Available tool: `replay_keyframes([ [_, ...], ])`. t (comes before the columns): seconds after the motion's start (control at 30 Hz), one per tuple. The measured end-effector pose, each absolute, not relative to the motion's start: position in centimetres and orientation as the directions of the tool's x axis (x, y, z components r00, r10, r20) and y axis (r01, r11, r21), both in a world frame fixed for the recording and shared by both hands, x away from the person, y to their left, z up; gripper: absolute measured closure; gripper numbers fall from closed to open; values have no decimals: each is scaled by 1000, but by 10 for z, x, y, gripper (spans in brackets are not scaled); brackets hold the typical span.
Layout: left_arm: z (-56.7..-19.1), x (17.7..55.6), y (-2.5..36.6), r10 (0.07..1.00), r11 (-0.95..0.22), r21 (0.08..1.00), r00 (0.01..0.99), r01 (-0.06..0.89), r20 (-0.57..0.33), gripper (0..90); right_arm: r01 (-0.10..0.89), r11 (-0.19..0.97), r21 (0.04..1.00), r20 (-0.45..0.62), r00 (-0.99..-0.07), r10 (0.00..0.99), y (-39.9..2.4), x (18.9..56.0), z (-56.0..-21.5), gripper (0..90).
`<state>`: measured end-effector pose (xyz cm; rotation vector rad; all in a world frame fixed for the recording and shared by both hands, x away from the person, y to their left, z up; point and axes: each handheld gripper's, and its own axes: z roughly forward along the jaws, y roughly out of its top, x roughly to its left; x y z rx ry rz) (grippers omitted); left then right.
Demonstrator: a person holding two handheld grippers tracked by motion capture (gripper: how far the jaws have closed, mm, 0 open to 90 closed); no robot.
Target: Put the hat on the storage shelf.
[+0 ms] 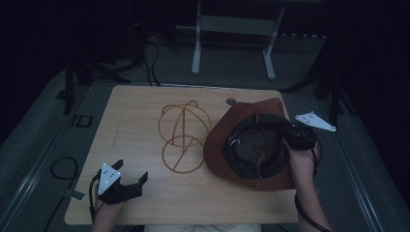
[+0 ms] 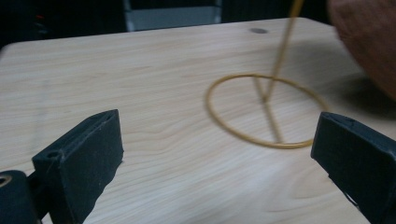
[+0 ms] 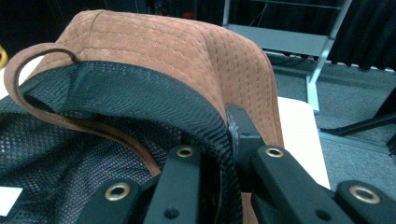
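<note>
A brown suede hat (image 1: 217, 151) with black mesh lining is tipped up, open side towards me, at the right of the wooden table (image 1: 135, 111). My right gripper (image 1: 278, 123) is shut on its rim. In the right gripper view the jaws (image 3: 219, 140) pinch the mesh-lined edge of the hat (image 3: 187, 51). A golden wire hat stand (image 1: 183, 135) stands at the table's middle, just left of the hat. My left gripper (image 1: 131, 170) is open near the front left, holding nothing. Its view (image 2: 215, 154) looks at the stand's base ring and stem (image 2: 272, 74).
A small dark round disc (image 1: 231, 101) lies on the table behind the hat. A grey metal frame (image 1: 232, 29) stands on the floor beyond the table. Cables (image 1: 63, 166) lie on the floor at the left. Bare wood (image 2: 140, 70) stretches left of the stand.
</note>
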<state>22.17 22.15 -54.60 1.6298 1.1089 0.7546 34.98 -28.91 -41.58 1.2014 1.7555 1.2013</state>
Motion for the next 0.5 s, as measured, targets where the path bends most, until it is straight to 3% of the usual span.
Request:
replay_keyframes([
  [0.13, -533, 221, 210, 908, -119, 942, 417, 313, -24, 30, 297, 138, 945, -33, -331, 943, -292, 349, -409, 843],
  [0.5, -452, 228, 167, 859, -145, 974, 510, 173, 37, 47, 266, 134, 955, -43, -323, 945, -295, 346, -393, 843],
])
